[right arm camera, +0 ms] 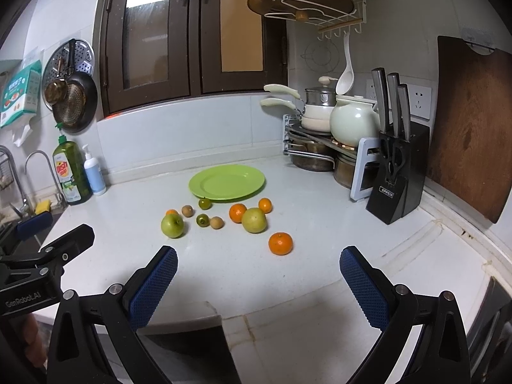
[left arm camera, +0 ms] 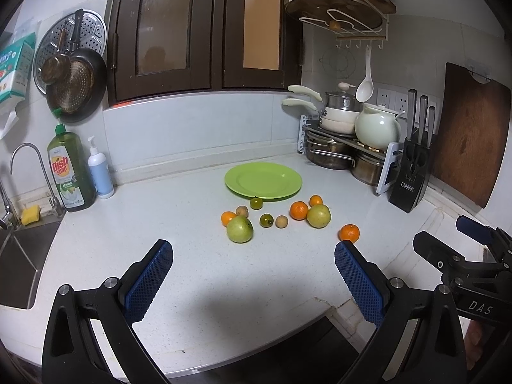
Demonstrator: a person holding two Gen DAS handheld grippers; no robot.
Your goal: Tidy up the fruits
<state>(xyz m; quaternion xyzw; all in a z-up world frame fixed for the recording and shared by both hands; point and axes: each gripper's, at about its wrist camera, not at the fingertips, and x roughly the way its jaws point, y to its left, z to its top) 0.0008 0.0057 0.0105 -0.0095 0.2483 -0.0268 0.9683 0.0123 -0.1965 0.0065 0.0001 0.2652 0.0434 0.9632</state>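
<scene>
An empty green plate (left arm camera: 263, 180) (right arm camera: 227, 181) lies on the white counter. In front of it lie loose fruits: a green apple (left arm camera: 240, 229) (right arm camera: 172, 225), a yellow-green apple (left arm camera: 318, 216) (right arm camera: 254, 220), several oranges, the nearest one (left arm camera: 349, 233) (right arm camera: 280, 243), two small dark green fruits (left arm camera: 266, 220) (right arm camera: 202, 219) and two small brown ones (left arm camera: 281, 222) (right arm camera: 216, 222). My left gripper (left arm camera: 254, 254) is open and empty, short of the fruits. My right gripper (right arm camera: 258, 260) is open and empty, just short of the nearest orange.
A sink (left arm camera: 19, 256) with tap, dish soap bottle (left arm camera: 68, 169) and pump bottle (left arm camera: 100, 172) are at the left. A pot rack (right arm camera: 323, 147), knife block (right arm camera: 398, 179) and leaning cutting board (right arm camera: 473, 128) stand at the back right. The counter edge runs under both grippers.
</scene>
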